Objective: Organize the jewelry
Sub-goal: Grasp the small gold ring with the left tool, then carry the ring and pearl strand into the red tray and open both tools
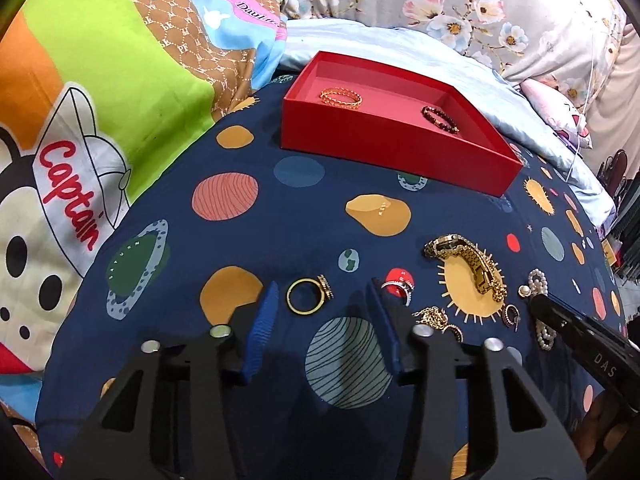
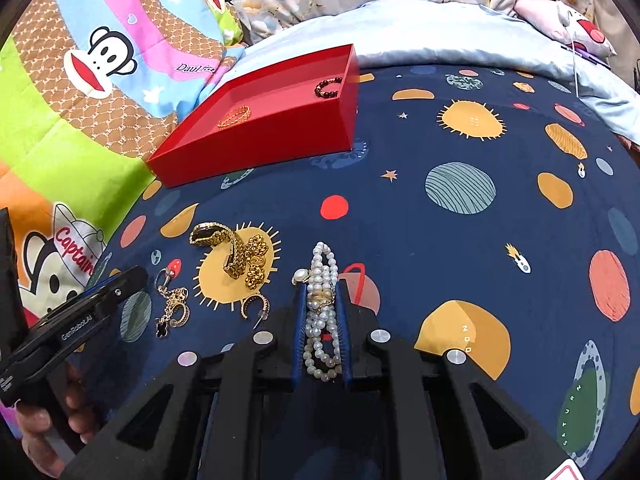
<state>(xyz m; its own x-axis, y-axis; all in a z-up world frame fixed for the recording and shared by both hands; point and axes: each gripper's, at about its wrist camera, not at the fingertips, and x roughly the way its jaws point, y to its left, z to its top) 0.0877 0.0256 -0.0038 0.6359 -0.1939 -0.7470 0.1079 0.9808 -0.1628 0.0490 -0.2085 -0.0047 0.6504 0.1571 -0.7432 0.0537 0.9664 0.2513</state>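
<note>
Jewelry is scattered on a planet-print bedsheet [image 1: 304,216]. The right claw [image 2: 322,300] is clamped on a pearl strand [image 2: 320,320]. The left claw [image 1: 324,300] is held apart, nothing gripped, with a gold ring [image 1: 306,301] lying between its fingers and a silver ring [image 1: 400,289] beside the right one. A gold watch [image 1: 472,264], chains and earrings crowd the space between the claws. The red box [image 1: 380,148], farther back, already holds a gold bangle [image 1: 340,98] and a dark bead bracelet [image 1: 440,119].
</note>
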